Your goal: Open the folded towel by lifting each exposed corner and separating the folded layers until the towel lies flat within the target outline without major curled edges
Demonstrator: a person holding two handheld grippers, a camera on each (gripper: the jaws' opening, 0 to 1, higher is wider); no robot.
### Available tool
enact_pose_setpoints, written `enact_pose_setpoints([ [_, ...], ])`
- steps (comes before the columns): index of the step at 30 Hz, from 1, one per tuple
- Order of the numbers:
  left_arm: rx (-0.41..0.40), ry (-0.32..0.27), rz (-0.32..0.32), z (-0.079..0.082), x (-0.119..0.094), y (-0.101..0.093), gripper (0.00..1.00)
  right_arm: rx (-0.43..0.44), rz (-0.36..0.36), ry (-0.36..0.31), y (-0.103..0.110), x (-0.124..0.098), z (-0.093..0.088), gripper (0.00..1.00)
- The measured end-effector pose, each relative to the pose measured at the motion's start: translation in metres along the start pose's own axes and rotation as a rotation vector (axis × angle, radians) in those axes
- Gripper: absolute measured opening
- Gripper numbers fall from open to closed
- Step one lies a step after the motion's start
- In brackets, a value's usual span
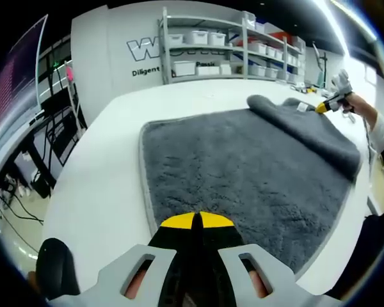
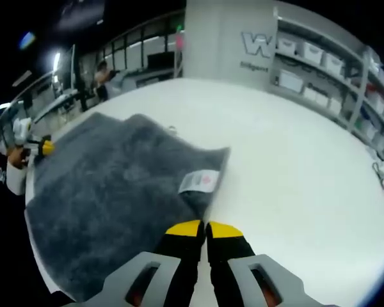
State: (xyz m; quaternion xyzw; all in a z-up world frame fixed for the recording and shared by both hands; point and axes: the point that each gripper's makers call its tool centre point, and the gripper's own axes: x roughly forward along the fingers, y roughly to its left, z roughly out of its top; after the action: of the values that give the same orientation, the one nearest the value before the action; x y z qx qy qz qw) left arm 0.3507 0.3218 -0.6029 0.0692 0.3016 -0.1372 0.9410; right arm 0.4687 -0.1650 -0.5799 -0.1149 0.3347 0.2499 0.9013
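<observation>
A white care label sits at 12 o'clock of the right gripper, whose fingers pinch the grey towel; the left gripper grips its edge too.

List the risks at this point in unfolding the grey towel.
1. The right gripper, jaws shut at the towel corner by the white care label, may pinch one layer only, leaving a fold.
2. The far edge lies rolled over; pulling unevenly might leave it curled.
3. The left gripper pins the opposite edge shut; a hard pull may drag the towel across the white table.
</observation>
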Motion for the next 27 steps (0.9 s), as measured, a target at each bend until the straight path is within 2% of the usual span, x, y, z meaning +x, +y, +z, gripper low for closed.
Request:
enact_pose_setpoints([
  [11,0.01,-0.007,-0.011,0.005,0.007,0.013,0.0,-0.006,-0.036,0.015,-0.014,-0.007,-0.008,0.0],
  [21,0.027,-0.019,-0.017,0.004,0.006,0.013,0.0,0.01,-0.08,0.039,-0.038,-0.017,-0.021,0.0],
  [27,0.037,-0.024,-0.015,0.005,0.006,0.011,0.0,-0.019,-0.111,0.053,-0.045,-0.024,-0.027,0.0],
])
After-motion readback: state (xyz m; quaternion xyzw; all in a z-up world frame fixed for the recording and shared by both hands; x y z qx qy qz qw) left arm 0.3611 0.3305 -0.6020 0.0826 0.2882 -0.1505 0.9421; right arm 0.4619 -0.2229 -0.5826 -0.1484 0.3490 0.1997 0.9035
